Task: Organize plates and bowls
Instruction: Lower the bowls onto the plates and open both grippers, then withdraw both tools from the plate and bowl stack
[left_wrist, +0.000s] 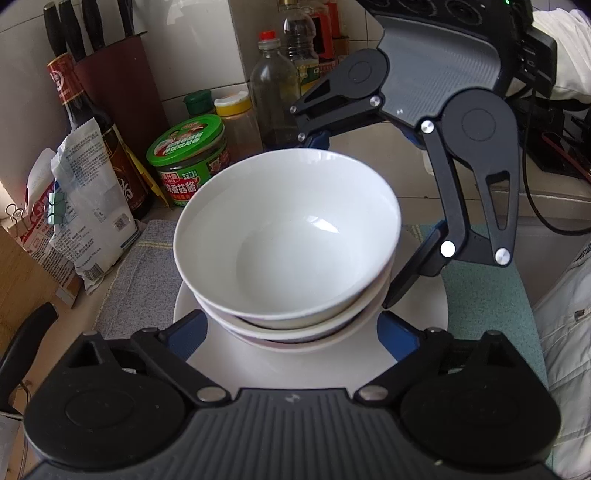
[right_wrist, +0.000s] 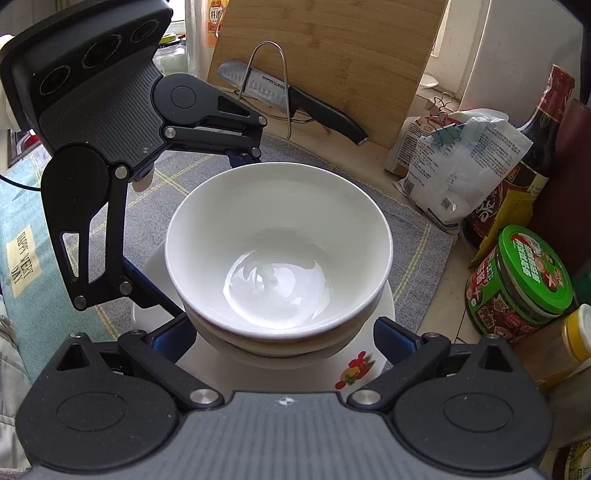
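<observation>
White stacked bowls sit between both grippers' spread fingers, untouched, on a plate.

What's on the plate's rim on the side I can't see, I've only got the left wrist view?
Observer: The plate has a small fruit print on its rim, on the side nearest the right wrist camera.
Operator: Anything sharp near the stack?
Observer: Yes. Beyond the bowls, a knife lies across a wire rack, blade bare, in front of a leaning wooden cutting board.
</observation>
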